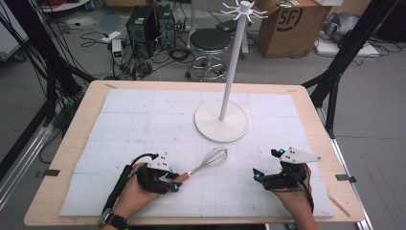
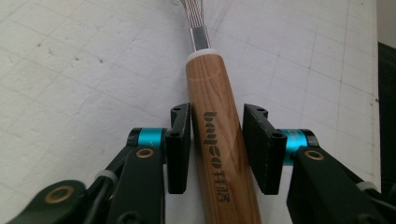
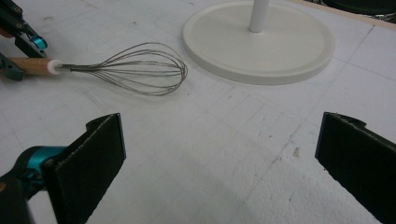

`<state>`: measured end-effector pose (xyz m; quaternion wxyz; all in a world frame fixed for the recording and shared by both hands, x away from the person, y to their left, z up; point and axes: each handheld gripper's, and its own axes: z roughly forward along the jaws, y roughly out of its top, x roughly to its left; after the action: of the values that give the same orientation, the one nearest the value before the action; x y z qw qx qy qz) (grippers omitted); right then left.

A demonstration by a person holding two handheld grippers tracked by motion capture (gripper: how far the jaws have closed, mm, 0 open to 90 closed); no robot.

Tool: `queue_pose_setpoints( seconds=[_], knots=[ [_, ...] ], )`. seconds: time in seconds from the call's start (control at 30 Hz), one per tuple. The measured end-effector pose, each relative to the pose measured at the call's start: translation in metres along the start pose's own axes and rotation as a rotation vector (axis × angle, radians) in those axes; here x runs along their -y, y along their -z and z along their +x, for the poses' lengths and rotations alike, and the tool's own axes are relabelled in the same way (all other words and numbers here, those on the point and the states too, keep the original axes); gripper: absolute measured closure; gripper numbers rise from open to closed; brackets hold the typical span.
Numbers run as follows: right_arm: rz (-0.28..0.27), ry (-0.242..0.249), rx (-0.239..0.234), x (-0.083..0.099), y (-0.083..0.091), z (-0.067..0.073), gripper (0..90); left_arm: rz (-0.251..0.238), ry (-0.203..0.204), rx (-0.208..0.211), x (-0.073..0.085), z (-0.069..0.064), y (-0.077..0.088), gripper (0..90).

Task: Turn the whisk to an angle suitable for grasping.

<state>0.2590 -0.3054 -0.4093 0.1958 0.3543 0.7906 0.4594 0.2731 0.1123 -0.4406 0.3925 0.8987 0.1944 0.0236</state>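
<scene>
A wire whisk (image 1: 210, 158) with a wooden handle (image 2: 219, 140) lies on the white mat (image 1: 143, 120), its wire head pointing towards the far right. My left gripper (image 1: 174, 181) sits low at the front left. Its two black pads (image 2: 180, 149) are closed against both sides of the handle. In the right gripper view the whisk (image 3: 140, 69) lies ahead to the left. My right gripper (image 1: 265, 164) rests at the front right, apart from the whisk, with its jaws wide open and only mat between the pads (image 3: 93, 158).
A white stand with a round base (image 1: 221, 125) and a tall pole topped with hooks (image 1: 244, 9) rises behind the whisk. The wooden table edge (image 1: 62, 158) frames the mat. A stool (image 1: 209, 40), a cardboard box (image 1: 292, 24) and cables lie on the floor beyond.
</scene>
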Motion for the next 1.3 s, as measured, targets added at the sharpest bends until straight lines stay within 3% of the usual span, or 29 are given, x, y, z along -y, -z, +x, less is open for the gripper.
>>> queue_pose_setpoints(
  seconds=[0.27,0.53,0.73,0.97,1.3],
  knots=[
    [-0.017,-0.007,0.002,-0.003,0.002,-0.001,0.5,-0.006,-0.013,-0.012,-0.002,-0.004,-0.002,65.3],
    [-0.015,-0.007,0.002,-0.003,0.001,-0.001,0.5,0.014,-0.083,-0.014,-0.012,-0.01,-0.01,68.2],
    [-0.027,-0.011,0.002,-0.005,0.001,-0.003,0.5,0.018,-0.089,-0.008,-0.02,-0.011,-0.018,68.5],
    [-0.035,-0.014,0.001,-0.006,0.003,-0.004,0.5,0.03,-0.098,0.009,-0.038,-0.011,-0.034,68.8],
    [-0.049,-0.02,0.004,-0.006,0.007,-0.007,0.5,0.065,-0.157,0.025,-0.069,-0.019,-0.063,68.8]
  ],
)
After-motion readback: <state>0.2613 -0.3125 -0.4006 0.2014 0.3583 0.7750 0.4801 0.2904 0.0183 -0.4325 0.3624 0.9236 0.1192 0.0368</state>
